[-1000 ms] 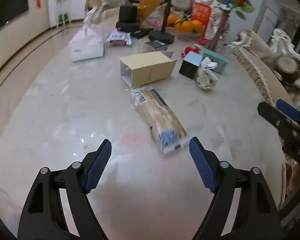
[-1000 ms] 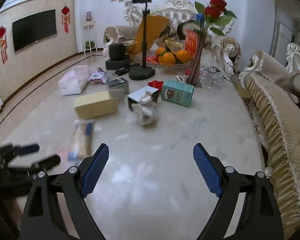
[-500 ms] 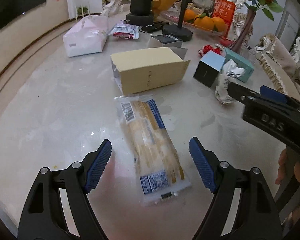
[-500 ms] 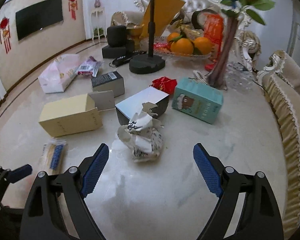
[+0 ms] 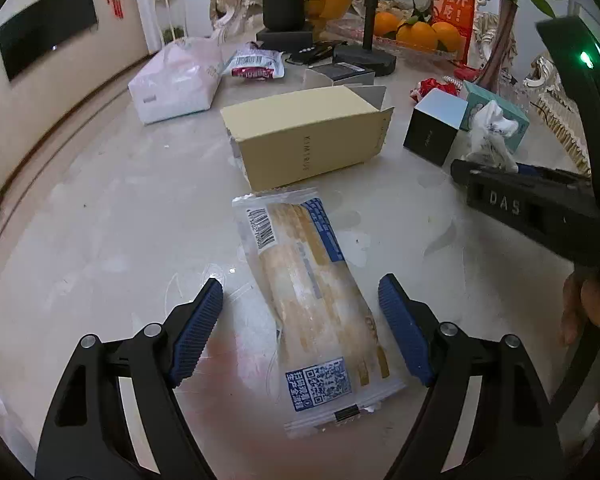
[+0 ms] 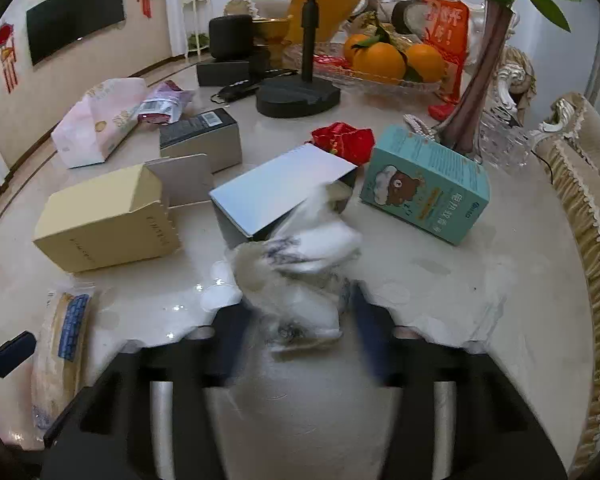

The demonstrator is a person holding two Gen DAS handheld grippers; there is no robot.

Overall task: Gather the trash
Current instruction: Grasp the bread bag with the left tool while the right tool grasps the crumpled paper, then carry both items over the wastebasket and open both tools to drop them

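1. Left gripper point(image 5: 300, 328) hangs spread wide, its blue pads either side of the snack wrapper point(image 5: 312, 300) lying flat on the marble table point(image 5: 100, 220)
2. Right gripper point(image 6: 296, 340), blurred, has its fingers at the crumpled paper point(image 6: 300, 268); whether it grips, I cannot tell
3. Beyond: tan box point(image 5: 308, 136)

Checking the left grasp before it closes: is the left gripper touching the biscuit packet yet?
Apart. The left wrist view shows the left gripper open astride the biscuit packet, with bare table visible between each blue pad and the wrapper.
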